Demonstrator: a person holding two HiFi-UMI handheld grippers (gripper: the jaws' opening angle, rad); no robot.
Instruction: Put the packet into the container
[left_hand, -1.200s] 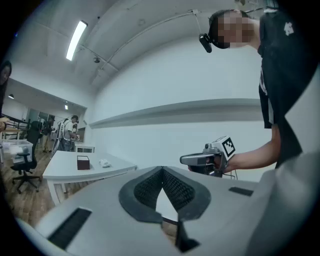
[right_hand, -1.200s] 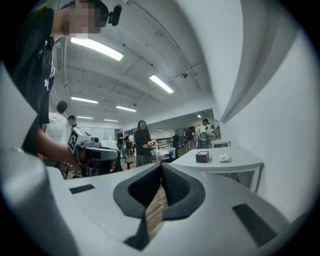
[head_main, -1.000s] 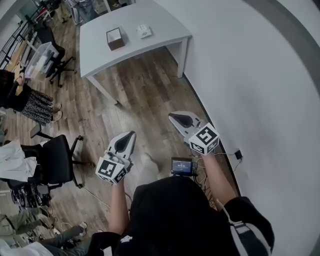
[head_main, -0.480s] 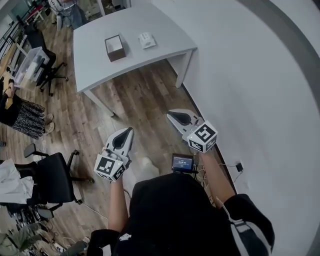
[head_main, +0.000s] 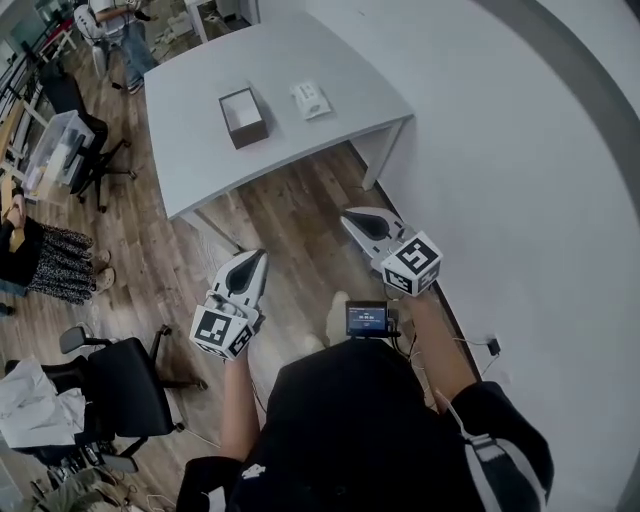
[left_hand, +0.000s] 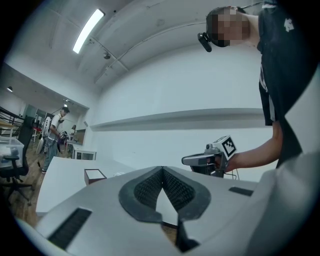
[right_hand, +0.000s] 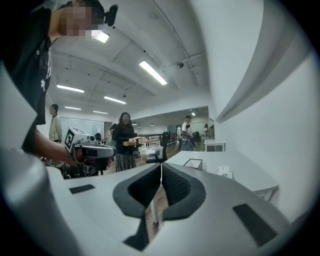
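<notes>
A small brown open-topped container (head_main: 243, 117) stands on the white table (head_main: 200, 150), with a white packet (head_main: 311, 100) lying to its right. Both show far ahead, well beyond my grippers. My left gripper (head_main: 248, 264) is held over the wooden floor, shut and empty. My right gripper (head_main: 352, 216) hovers near the table's front right leg, also shut with nothing in it. In the left gripper view the container (left_hand: 94, 175) sits left of the jaws. In the right gripper view the container (right_hand: 193, 163) and packet (right_hand: 225, 172) lie ahead on the table.
A white wall (head_main: 520, 150) runs along the right. Black office chairs (head_main: 125, 385) stand on the wooden floor at the left, and another chair (head_main: 85, 165) sits by the table's left end. Several people stand in the room's far part (right_hand: 124, 137).
The view has advanced toward the table, which now sits closer and more central. Both grippers stay shut and keep their places ahead of the body.
</notes>
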